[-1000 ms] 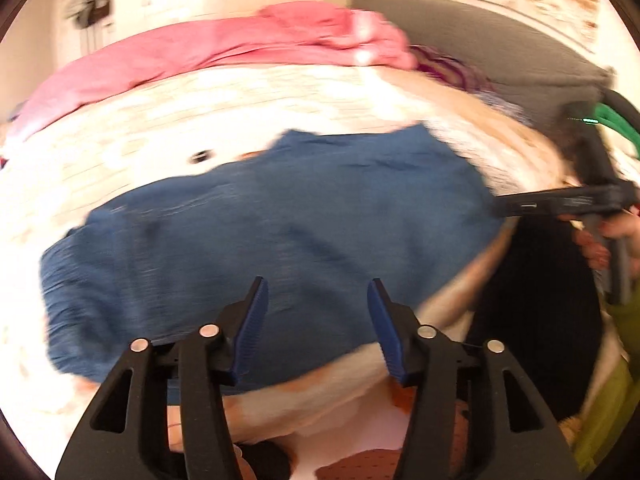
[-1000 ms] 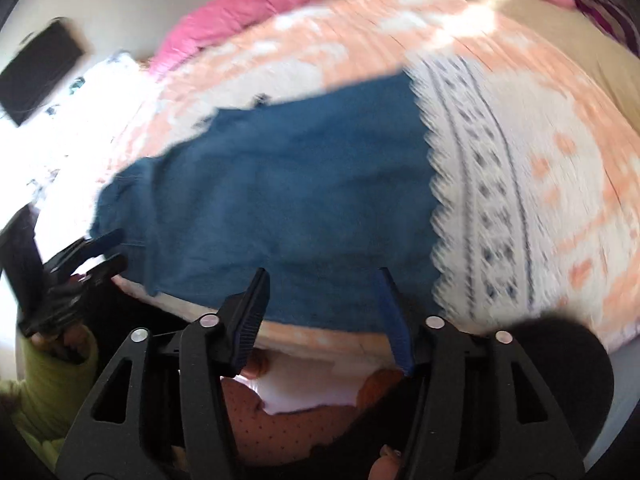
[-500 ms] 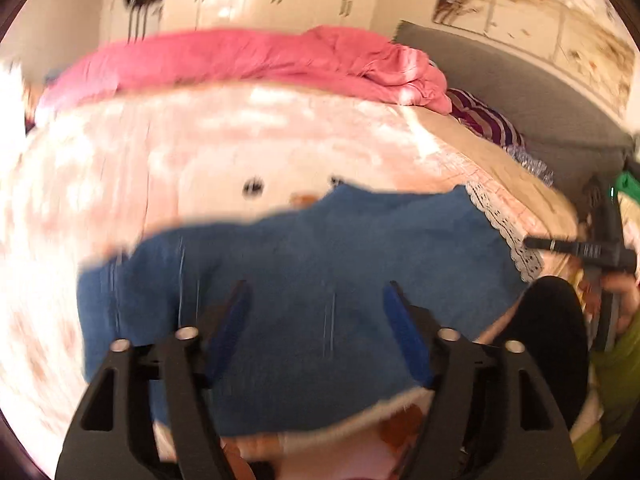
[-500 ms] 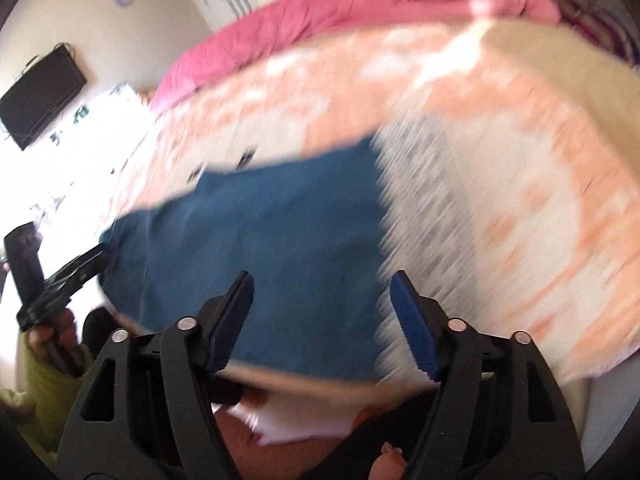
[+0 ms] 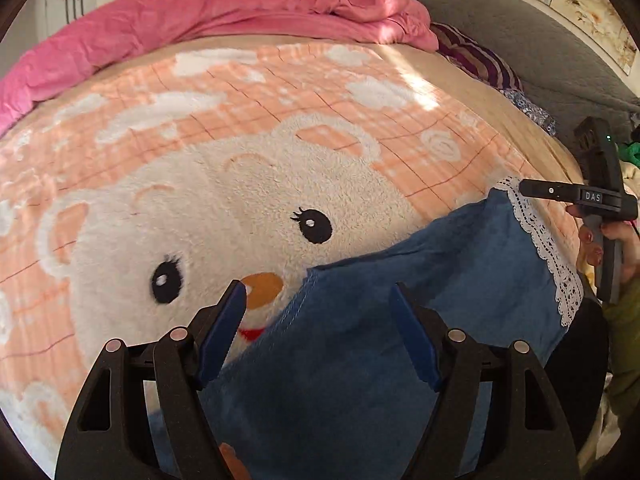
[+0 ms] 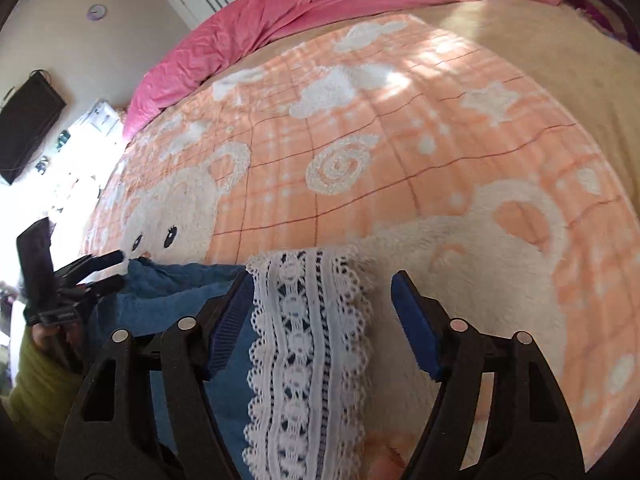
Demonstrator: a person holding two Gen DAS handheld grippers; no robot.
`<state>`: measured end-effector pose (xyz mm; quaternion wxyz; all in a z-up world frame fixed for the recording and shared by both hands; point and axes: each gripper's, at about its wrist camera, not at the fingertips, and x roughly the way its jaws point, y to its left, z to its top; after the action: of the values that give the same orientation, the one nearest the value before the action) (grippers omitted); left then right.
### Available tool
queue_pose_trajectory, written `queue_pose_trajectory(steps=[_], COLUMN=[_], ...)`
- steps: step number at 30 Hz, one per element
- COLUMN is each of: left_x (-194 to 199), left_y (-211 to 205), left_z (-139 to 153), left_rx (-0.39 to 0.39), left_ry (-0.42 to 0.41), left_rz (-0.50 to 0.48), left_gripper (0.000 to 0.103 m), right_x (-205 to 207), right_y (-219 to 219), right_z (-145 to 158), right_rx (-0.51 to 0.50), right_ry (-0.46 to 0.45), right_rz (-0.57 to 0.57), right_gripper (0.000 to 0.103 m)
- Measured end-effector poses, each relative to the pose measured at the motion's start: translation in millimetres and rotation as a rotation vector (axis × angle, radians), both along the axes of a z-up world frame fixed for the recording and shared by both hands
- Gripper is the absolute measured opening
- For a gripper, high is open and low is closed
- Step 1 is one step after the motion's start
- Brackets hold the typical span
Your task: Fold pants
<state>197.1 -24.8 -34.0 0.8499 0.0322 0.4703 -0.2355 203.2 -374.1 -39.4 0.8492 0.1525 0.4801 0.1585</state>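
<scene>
The blue pants (image 5: pixel 400 320) lie along the near edge of the bed (image 5: pixel 460 80), spread flat on a peach fleece blanket (image 5: pixel 240 160) with a bear face. A white lace trim (image 6: pixel 308 340) finishes their right end.

The left tongs (image 5: pixel 316 332) tilt steeply down over the left end of the pants, where the stitched edge runs slantwise between the blue pads (image 5: pixel 224 328). Their jaws have just been opening and now stand wide, pressing nothing; the cloth lies flat below them.

The right tongs (image 6: pixel 324 320) point down at a similar slant over the lace end. Their jaws opened and have just narrowed a little, yet remain well apart, with the lace strip lying between them; the left pad seems close to the lace edge, though from here I cannot say that it touches.

In each view the other tongs show at the side, gripped by a hand (image 5: pixel 612 244) with a yellow-green sleeve (image 6: pixel 36 384).

A crumpled pink duvet (image 5: pixel 200 8) runs along the far side of the bed.
</scene>
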Motion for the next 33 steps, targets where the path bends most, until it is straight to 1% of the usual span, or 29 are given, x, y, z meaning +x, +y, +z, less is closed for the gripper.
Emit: queue_pose_trajectory(steps=[2,3,4,5,6,7,8,9,10,11,13,16,18,20,21,25,27,29,30,32,33], left_x=[8,11,13,14,15,15,14,15,14,13,8,2,3,9,15,33,42,50,54,58,59], left_y=[-3,-6,-9,-9,-10,-11,-12,-13,-16,-18,-22,-19,-12,-10,-10,-14,-18,-20,-23,-25,-28], left_z=[-10,-16,-20,-24,-26,-26,-26,-26,-27,-27,-27,-19,-7,4,8,15,13,8,3,-7,-14], left_rx=[-0.01,-0.006,0.0,-0.001,-0.009,-0.032,-0.063,-0.086,-0.114,-0.127,-0.13,-0.148,-0.195,-0.213,-0.209,-0.182,-0.159,-0.14,-0.109,-0.063,-0.025], left_ry=[0.024,0.032,0.041,0.051,0.056,0.057,0.061,0.066,0.078,0.078,0.068,0.034,0.005,-0.008,-0.015,-0.039,-0.054,-0.059,-0.063,-0.062,-0.066], left_rz=[-0.023,-0.035,-0.047,-0.052,-0.054,-0.064,-0.073,-0.08,-0.092,-0.1,-0.114,-0.085,-0.043,-0.01,0.014,0.059,0.071,0.081,0.092,0.106,0.11], left_gripper=[0.073,0.073,0.071,0.071,0.066,0.061,0.052,0.042,0.035,0.027,0.011,0.008,0.008,0.007,0.007,0.007,0.007,0.007,0.007,0.008,0.01], right_x=[5,6,4,1,-2,-5,-7,-10,-12,-15,-19,-29,-33,-31,-27,-2,18,35,45,57,61], right_y=[4,7,9,11,11,10,9,9,9,10,14,12,11,10,10,13,17,20,22,26,27], right_z=[-9,-16,-19,-21,-22,-21,-21,-20,-20,-18,-14,2,10,17,22,40,43,38,30,11,-1], right_rx=[0.03,0.031,0.022,0.01,0.005,0.012,0.026,0.043,0.06,0.067,0.059,0.064,0.059,0.063,0.056,0.003,-0.049,-0.098,-0.144,-0.2,-0.255], right_ry=[0.016,0.026,0.022,0.004,-0.007,-0.014,-0.018,-0.025,-0.03,-0.038,-0.064,-0.137,-0.176,-0.199,-0.207,-0.228,-0.211,-0.18,-0.148,-0.08,-0.057], right_rz=[0.036,0.044,0.05,0.063,0.063,0.063,0.066,0.072,0.081,0.085,0.096,0.084,0.075,0.07,0.066,0.064,0.068,0.073,0.071,0.066,0.049], right_gripper=[0.055,0.054,0.054,0.052,0.049,0.041,0.03,0.025,0.021,0.018,0.016,0.015,0.015,0.015,0.015,0.015,0.015,0.016,0.017,0.021,0.022])
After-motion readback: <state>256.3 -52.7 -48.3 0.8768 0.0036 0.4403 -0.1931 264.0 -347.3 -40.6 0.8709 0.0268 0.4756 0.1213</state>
